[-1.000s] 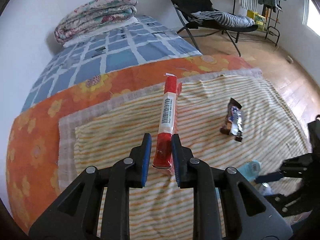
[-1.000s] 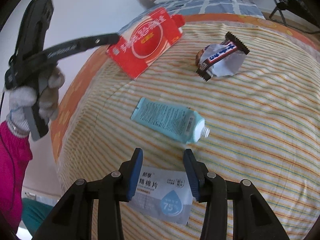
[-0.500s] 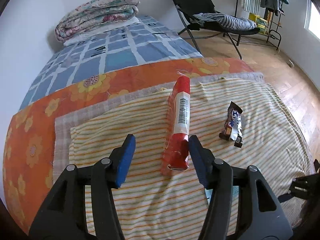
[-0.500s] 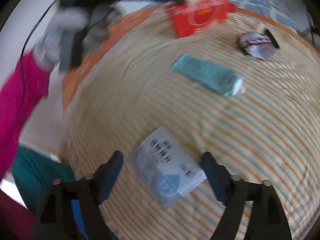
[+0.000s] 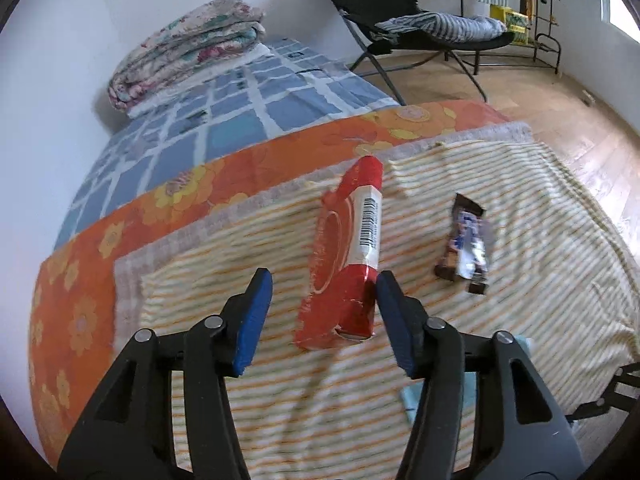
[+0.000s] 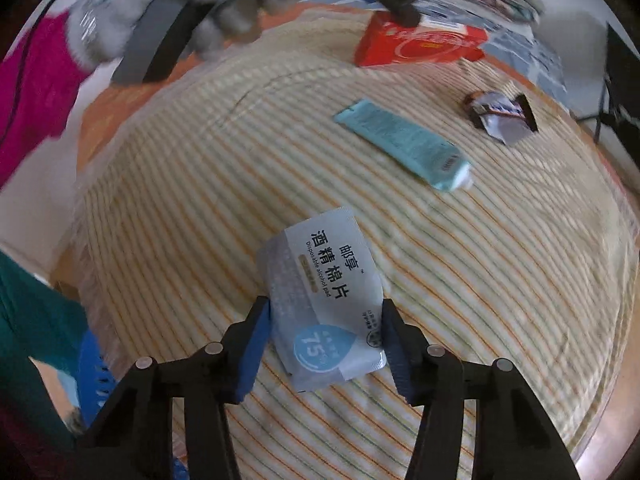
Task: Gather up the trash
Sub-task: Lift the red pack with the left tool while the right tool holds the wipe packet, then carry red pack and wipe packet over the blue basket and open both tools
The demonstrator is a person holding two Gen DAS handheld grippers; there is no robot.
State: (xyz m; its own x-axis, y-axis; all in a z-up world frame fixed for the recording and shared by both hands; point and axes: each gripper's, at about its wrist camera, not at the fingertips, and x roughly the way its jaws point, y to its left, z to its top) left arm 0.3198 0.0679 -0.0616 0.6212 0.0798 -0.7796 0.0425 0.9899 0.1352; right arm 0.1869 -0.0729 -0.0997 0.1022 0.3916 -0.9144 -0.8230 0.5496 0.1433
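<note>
A red packet [image 5: 352, 248] lies on the striped blanket [image 5: 280, 420] between the fingers of my left gripper [image 5: 322, 280], leaning at the right finger; the jaws stand open and do not pinch it. In the right wrist view, a white alcohol pad packet [image 6: 324, 280] lies flat between the fingers of my right gripper [image 6: 324, 306]. Those jaws are closing, and both pads meet the packet's long edges. Farther off lie a light blue tube [image 6: 404, 146] and a crumpled candy wrapper [image 6: 500, 114]. A gloved hand [image 6: 160, 12] holds the left gripper over the red packet [image 6: 420, 46].
A folded quilt [image 5: 188, 48] sits at the head of the bed. A black folding chair [image 5: 400, 20] stands on the wooden floor [image 5: 580, 120] beyond. The bed's edge runs close on my left, with a blue plastic object [image 6: 94, 368] below it.
My left gripper opened and let go of the red packet, which now lies on the blanket. My right gripper rolled, moved over the alcohol pad packet, opened wide, then narrowed onto it.
</note>
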